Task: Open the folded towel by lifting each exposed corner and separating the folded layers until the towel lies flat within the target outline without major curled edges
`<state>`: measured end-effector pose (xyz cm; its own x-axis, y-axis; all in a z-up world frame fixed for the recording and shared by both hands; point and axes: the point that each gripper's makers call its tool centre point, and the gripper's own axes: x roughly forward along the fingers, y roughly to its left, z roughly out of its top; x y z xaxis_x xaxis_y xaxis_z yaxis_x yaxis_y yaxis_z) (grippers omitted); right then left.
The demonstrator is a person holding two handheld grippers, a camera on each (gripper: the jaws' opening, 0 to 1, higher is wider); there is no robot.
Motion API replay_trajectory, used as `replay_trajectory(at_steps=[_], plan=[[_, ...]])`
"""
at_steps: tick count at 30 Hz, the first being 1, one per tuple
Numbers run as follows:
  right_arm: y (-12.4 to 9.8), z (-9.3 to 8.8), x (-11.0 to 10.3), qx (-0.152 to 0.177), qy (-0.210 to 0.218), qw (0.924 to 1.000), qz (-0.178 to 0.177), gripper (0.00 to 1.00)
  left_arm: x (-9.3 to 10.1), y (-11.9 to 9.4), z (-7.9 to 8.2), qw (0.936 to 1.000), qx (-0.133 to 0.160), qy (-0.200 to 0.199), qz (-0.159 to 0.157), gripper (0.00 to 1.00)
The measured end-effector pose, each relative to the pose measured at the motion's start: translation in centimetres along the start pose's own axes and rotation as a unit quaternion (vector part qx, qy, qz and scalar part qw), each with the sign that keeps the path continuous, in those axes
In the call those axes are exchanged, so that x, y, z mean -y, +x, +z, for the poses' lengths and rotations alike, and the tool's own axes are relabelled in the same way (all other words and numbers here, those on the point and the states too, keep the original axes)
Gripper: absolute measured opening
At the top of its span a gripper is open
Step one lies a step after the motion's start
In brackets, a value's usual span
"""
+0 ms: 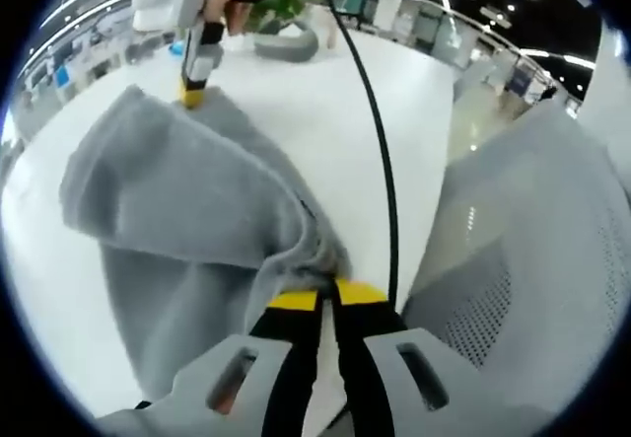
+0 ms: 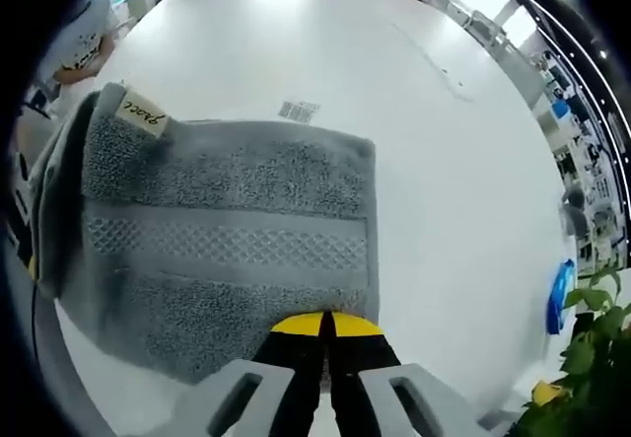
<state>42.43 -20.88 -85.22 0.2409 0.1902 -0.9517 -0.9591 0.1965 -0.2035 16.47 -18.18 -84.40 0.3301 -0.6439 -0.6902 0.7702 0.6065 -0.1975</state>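
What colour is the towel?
Grey, with a woven diamond-pattern band across the towel; clearest in the right gripper view.

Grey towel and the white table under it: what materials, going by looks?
Grey folded towel: looks like cotton terry, matte with a looped pile, a woven diamond band across it and a sewn label at one corner. White table: smooth, hard and slightly glossy, probably laminate or painted board; the pictures cannot settle which.

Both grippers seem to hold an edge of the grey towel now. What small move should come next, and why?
Probably draw the two grippers apart, just above the white table. The left gripper is shut on a bunched edge of the grey terry towel, and the right gripper is shut on its near edge, yet the towel lies folded, with one layer draped over another.
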Motion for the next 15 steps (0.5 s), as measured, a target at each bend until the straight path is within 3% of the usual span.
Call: replay_trajectory(at_steps=[15], plan=[[0.12,0.40,0.41,-0.003,-0.011,0.9999,-0.003,0.00,0.45,0.20,0.18,1.0000,-0.002,0.007,-0.003,0.04]])
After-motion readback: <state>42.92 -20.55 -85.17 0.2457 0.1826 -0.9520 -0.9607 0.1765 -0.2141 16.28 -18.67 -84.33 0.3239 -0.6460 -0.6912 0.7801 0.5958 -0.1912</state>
